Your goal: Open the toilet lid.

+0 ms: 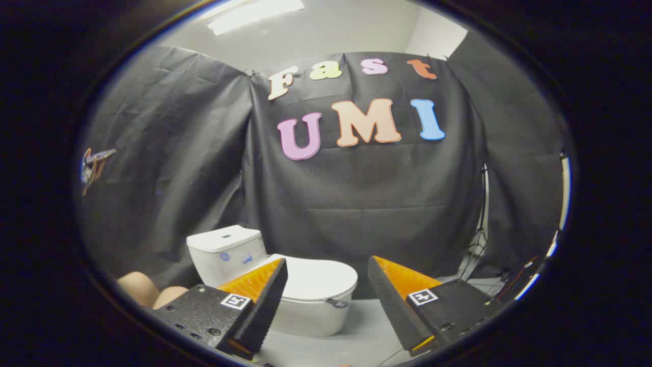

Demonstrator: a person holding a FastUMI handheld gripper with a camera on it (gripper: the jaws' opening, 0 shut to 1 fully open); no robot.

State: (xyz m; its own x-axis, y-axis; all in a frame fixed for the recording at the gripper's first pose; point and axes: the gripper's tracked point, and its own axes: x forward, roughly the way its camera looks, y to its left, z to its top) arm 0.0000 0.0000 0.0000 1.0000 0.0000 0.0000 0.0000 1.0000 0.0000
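Black fingers (pixel 265 300) with orange ribbed inner pads frame the near foreground; each carries a small square marker on its base; the gripper (pixel 327 265) stands wide open and holds nothing, its tips well apart. Beside the left finger's base, pale rounded shapes (pixel 147 290) show — probably part of the person, though I cannot tell which part.

Just beyond the fingers stands the white toilet (pixel 305 311) on a pale grey floor (pixel 356 336); its bowl sits partly between the fingers and partly behind the left one, whose tip overlaps the lid's near edge in the view without clearly touching it. The toilet lid (pixel 318 278) lies flat and closed over the bowl; a small dark tab (pixel 337 304) sticks out at its front rim. The cistern (pixel 224 250) rises behind, off to the left of the left finger.

Farther back hangs the black cloth wall (pixel 356 204); thin cables (pixel 479 244) and a stand run down at its right side — above, a bright ceiling light (pixel 254 12).
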